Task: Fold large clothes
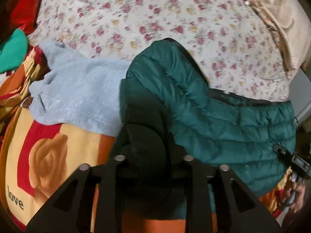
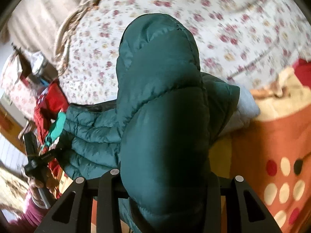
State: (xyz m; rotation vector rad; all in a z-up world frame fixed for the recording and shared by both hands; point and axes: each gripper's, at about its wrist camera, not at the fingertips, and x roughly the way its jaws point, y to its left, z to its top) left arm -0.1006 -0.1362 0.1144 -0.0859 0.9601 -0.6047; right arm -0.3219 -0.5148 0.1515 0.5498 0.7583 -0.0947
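Observation:
A dark green quilted puffer jacket (image 1: 223, 120) hangs between my two grippers above the bed. My left gripper (image 1: 151, 161) is shut on one bunched end of it; dark fabric fills the gap between its fingers. In the right wrist view the jacket (image 2: 161, 101) bulges up in front of the camera. My right gripper (image 2: 163, 178) is shut on its other end. The fingertips of both are hidden by fabric. The left gripper also shows in the right wrist view at the far left (image 2: 38, 159), and the right gripper at the far right of the left wrist view (image 1: 291, 159).
A floral bedsheet (image 1: 155, 19) covers the bed behind. A light blue fleece garment (image 1: 77, 97) lies at the left on an orange, red and cream blanket (image 1: 48, 155) marked "love". Red (image 1: 25, 5) and green clothes (image 1: 13, 50) are piled at far left. A beige cover (image 1: 281, 15) lies at right.

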